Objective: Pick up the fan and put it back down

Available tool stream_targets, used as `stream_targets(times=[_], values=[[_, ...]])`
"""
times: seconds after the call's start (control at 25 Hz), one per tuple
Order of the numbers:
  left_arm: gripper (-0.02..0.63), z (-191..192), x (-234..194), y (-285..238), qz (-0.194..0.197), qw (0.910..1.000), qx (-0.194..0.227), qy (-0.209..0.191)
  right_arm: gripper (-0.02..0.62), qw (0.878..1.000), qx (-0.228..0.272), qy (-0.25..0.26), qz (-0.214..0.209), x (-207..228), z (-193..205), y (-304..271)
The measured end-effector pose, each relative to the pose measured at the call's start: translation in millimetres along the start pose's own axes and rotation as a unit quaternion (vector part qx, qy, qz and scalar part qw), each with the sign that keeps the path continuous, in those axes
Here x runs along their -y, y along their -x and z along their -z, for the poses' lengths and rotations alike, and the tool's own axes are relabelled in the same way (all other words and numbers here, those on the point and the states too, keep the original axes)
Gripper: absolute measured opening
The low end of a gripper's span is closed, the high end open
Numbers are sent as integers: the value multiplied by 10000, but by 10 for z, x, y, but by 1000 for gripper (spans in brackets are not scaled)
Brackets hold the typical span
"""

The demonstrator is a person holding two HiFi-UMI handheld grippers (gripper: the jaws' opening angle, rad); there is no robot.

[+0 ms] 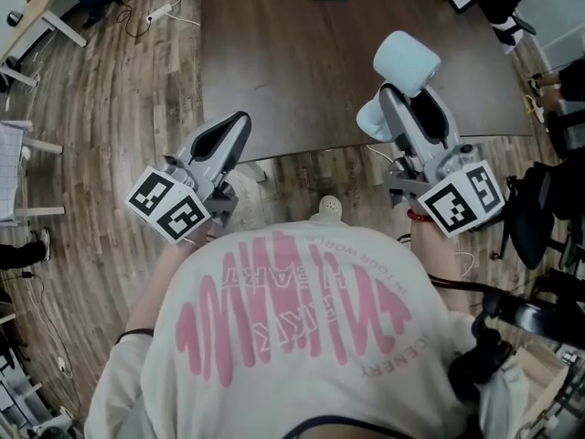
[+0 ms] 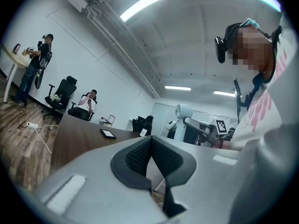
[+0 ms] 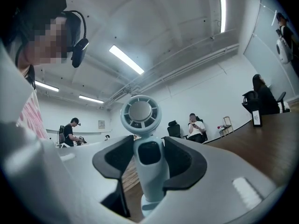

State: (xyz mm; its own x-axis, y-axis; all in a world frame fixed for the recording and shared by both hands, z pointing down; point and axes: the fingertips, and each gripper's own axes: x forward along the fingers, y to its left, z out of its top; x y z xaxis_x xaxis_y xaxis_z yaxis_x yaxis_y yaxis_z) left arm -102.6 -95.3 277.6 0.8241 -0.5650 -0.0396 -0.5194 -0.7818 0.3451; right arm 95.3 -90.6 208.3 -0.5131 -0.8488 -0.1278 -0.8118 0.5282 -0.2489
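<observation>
Half the job looks done: in the head view the pale blue fan [image 1: 405, 62] rides upright in the right tool [image 1: 416, 122] near the front edge of the dark table [image 1: 274, 53], apparently clear of the tabletop, so the pick-up appears complete and only the set-down is left. The left tool [image 1: 228, 131] points out over the wooden floor [image 1: 110, 154] just short of the same edge, well apart from the fan, with nothing in it. In the left gripper view, the left tool [image 2: 150, 141] shows its dark pads [image 2: 135, 155] pressed together at the tips with nothing between them, while the fan [image 2: 183, 111] stands in the distance, carried above the table [image 2: 79, 136] by the right tool [image 2: 202, 128]. In the right gripper view, the right tool [image 3: 148, 155] stands fairly wide, both pads [image 3: 114, 160] pressing on either side of the fan's handle, and the round grille of the fan [image 3: 140, 113] rises above the jaws; the base hangs below them with no surface seen beneath it, and the table [image 3: 266, 143] stretches away to the right.
</observation>
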Motion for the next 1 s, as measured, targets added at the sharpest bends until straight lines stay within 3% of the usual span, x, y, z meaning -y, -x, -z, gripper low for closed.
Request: stream_targets(times=[0.6, 0.84, 1.0], values=[[20, -131, 321, 480, 635, 9980, -16, -27, 210, 9996, 214, 57, 191, -653, -12, 304], [20, -94, 271, 555, 621, 9980, -95, -114, 210, 9996, 220, 103, 155, -749, 12, 246], [20, -180, 229, 622, 626, 9979, 169, -15, 210, 9997, 204, 117, 91, -811, 13, 198]])
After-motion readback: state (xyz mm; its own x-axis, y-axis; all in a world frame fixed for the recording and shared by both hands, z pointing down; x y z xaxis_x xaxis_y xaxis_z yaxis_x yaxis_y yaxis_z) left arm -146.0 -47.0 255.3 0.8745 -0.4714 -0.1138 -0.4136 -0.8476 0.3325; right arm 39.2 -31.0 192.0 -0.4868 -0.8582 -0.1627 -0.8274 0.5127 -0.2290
